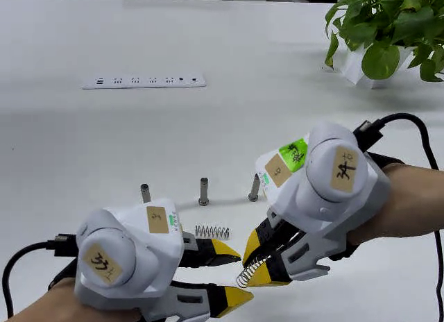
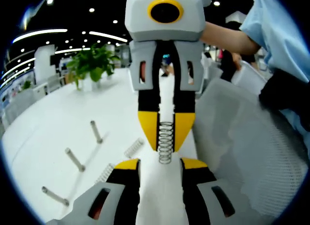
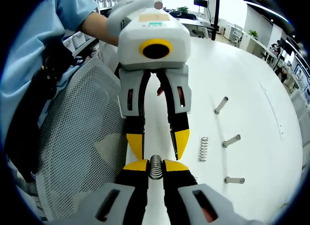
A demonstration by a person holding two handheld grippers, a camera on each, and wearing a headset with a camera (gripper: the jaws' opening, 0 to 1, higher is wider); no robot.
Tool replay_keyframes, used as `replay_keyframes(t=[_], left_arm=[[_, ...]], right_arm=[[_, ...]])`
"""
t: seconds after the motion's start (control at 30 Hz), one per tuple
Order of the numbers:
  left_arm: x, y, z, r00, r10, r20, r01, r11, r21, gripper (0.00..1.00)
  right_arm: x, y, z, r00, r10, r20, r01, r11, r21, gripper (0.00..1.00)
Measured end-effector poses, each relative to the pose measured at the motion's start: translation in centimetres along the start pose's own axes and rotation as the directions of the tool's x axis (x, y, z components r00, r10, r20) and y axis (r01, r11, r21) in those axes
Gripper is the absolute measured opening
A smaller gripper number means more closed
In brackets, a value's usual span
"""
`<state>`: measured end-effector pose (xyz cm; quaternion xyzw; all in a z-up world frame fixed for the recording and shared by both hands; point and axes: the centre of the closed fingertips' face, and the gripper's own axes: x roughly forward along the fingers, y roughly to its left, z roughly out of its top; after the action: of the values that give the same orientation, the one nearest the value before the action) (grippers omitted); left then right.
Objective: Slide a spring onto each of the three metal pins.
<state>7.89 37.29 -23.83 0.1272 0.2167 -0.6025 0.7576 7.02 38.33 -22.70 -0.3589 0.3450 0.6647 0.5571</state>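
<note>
Three metal pins [image 1: 203, 191] stand up in a row on the white table [image 1: 83, 148]. The right gripper [image 1: 254, 266] pinches a spring [image 1: 244, 275] tight between its yellow tips, just above the table. The left gripper [image 1: 246, 273] faces it, tip to tip, with its jaws wide apart and nothing in them. Another spring [image 1: 211, 231] lies flat on the table near the pins. A green plant [image 1: 388, 23] sits in the far corner.

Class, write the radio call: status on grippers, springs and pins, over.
Right gripper shut on a spring. Left gripper open, empty. Three pins upright, bare; loose spring on table. Nothing blocks the pins.
</note>
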Motion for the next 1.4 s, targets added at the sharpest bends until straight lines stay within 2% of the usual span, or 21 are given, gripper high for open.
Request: replay_keyframes(t=[0.17, 0.33, 0.43, 0.57, 0.67, 0.77, 0.87, 0.97, 1.1, 1.4], left_arm=[[-1.1, 0.9, -1.1, 0.9976, 0.069, -0.009, -0.069, 0.997, -0.032, 0.46], [-2.4, 1.5, -2.2, 0.9917, 0.129, -0.002, -0.128, 0.988, -0.080, 0.54], [-3.3, 2.0, -3.2, 0.9858, 0.167, -0.018, -0.168, 0.980, -0.104, 0.59], [-4.5, 3.2, -4.4, 0.9678, 0.250, -0.030, -0.251, 0.952, -0.173, 0.74], [-5.2, 3.7, -5.0, 0.9574, 0.287, -0.037, -0.288, 0.936, -0.202, 0.83], [-5.9, 4.0, -5.5, 0.9499, 0.308, -0.053, -0.312, 0.929, -0.197, 0.92], [-6.5, 4.5, -5.7, 0.9391, 0.340, -0.049, -0.342, 0.914, -0.218, 1.00], [-6.9, 4.7, -5.6, 0.9366, 0.348, -0.038, -0.347, 0.904, -0.249, 1.00], [-7.0, 5.0, -5.4, 0.9302, 0.366, -0.024, -0.360, 0.897, -0.259, 1.00], [-7.4, 5.2, -5.4, 0.9276, 0.374, -0.009, -0.363, 0.894, -0.262, 1.00]], right_arm=[[0.0, -0.9, 0.0, 0.9999, -0.013, -0.010, 0.013, 1.000, -0.012, 0.12], [-0.2, -1.9, -0.1, 0.9991, -0.019, -0.038, 0.017, 0.999, -0.040, 0.12], [-0.3, -2.6, -0.2, 0.9975, -0.026, -0.065, 0.022, 0.997, -0.069, 0.12], [-0.4, -3.5, 0.4, 0.9968, -0.030, -0.074, 0.023, 0.995, -0.095, 0.12], [-0.4, -4.3, 0.9, 0.9961, -0.037, -0.080, 0.027, 0.992, -0.123, 0.12], [-0.5, -5.0, 1.3, 0.9951, -0.041, -0.090, 0.027, 0.988, -0.152, 0.12], [-0.5, -5.8, 1.7, 0.9933, -0.047, -0.105, 0.028, 0.983, -0.179, 0.12], [-0.5, -6.4, 2.2, 0.9921, -0.050, -0.115, 0.026, 0.978, -0.205, 0.12], [-0.3, -7.0, 2.9, 0.9917, -0.043, -0.121, 0.016, 0.976, -0.218, 0.12], [-0.2, -9.0, 5.3, 0.9915, -0.043, -0.123, 0.010, 0.967, -0.256, 0.12]])
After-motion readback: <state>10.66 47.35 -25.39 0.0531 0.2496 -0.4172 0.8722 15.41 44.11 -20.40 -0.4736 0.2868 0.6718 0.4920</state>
